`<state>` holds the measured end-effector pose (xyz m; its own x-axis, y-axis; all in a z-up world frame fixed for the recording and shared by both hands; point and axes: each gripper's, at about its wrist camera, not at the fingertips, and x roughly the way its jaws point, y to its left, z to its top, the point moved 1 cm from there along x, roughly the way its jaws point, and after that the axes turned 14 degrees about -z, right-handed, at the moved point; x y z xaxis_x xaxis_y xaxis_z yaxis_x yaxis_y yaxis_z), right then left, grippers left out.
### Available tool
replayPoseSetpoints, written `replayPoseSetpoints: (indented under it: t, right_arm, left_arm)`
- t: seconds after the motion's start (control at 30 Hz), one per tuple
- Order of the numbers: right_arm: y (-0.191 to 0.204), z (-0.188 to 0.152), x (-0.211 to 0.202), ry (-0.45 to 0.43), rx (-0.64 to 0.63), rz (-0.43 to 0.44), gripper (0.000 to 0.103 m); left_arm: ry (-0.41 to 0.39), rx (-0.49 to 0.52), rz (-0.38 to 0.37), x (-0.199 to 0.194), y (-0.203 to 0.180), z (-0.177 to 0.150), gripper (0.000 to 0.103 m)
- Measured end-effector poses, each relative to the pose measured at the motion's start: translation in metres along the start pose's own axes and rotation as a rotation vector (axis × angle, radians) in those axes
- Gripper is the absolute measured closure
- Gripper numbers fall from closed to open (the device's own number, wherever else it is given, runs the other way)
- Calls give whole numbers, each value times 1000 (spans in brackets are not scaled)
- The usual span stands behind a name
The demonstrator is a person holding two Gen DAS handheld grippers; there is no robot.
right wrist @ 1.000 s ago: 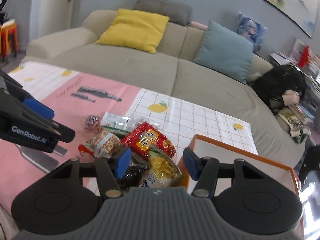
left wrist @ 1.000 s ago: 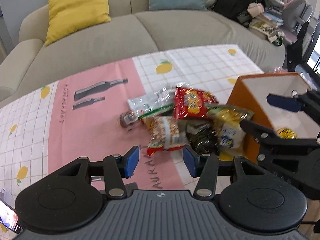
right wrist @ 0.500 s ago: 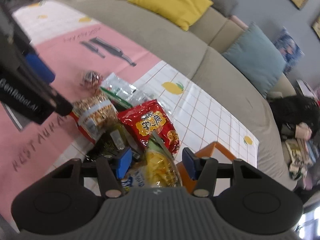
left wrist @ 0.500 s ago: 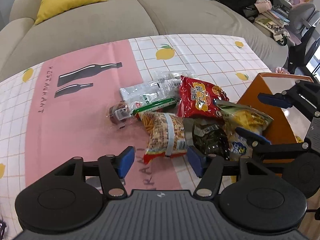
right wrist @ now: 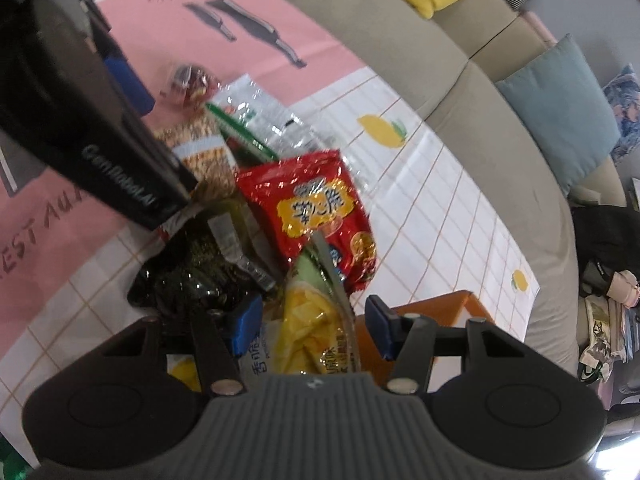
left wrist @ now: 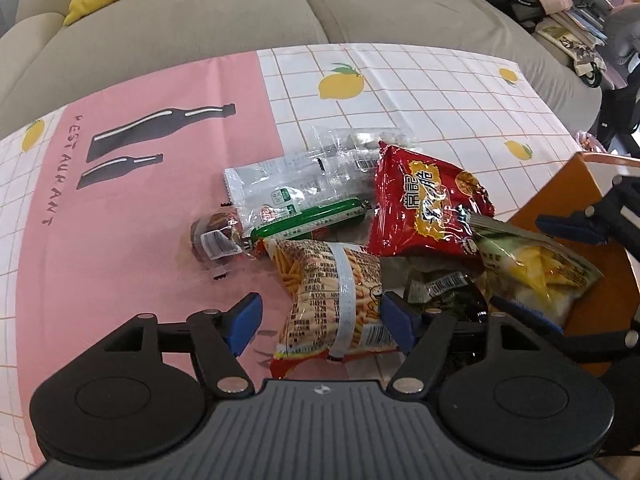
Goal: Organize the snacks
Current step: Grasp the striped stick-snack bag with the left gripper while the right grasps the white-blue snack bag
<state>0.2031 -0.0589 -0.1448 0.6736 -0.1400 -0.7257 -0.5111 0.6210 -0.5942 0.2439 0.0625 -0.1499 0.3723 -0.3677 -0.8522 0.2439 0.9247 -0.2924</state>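
**Both grippers drop in on the snack pile**

Beige sofa behind, a wipe-clean cloth (left wrist: pixel 400 92) of pink panel and lemon-print grid underneath, and the snacks heaped mid-table just beside the orange box (left wrist: pixel 560 184).

Left gripper (left wrist: pixel 320 322) hangs over the fries-print packet (left wrist: pixel 340 292), jaws opening wide, blue pads either side of its lower half and not pressing. That packet looks light and puffy, crinkly film with a pale band across its middle; a pinch across the waist should hold, though squeezing hard would crush what's inside.

Right gripper (right wrist: pixel 314 322) straddles the yellow chip bag (right wrist: pixel 316 320), jaws parted about halfway. Whether the pads actually touch the film is hard to say from this angle. The bag is air-filled and glossy, probably slippery, so the flat crimped top seam looks the safer grab.

Around them: a shiny red bag (left wrist: pixel 424 208), a dark crumpled seaweed-like pack (right wrist: pixel 192 276), a firm green sausage stick (left wrist: pixel 308 220), clear limp wrappers (left wrist: pixel 300 180), and a small round foil sweet (left wrist: pixel 214 234).
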Motion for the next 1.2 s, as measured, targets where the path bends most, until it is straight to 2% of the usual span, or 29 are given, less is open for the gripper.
replayPoseSetpoints:
  t: [0.13,0.3,0.53,0.57,0.63,0.8,0.97,1.2]
  right_arm:
    - [1,2,7,26,-10,24,51]
    - [1,3,7,38,12,33,56]
    - [-1,1,4,34,46,20,63]
    - [-2,-1,2,33,57,18,65]
    - [-4,-3,-3,26,79,9,76]
    - [-8,-7,-15,1,144,-11,81]
    - [-14,-14,-35,-38,213,-42,82]
    - [-27,-29,-56,-38,382,-6,83]
  left_arm:
    - [11,-20,-24,9,2,5,18]
    - [47,-52,-15,24,8,5,20]
    - [57,-113,-32,26,12,-2,42]
    - [55,-119,-29,24,13,-4,43]
    - [43,-127,-23,20,12,-5,46]
    - [-7,-138,-21,0,5,-11,49]
    - [-50,-137,3,-24,-6,-24,50]
    - [-77,-143,-19,-54,-21,-44,50]
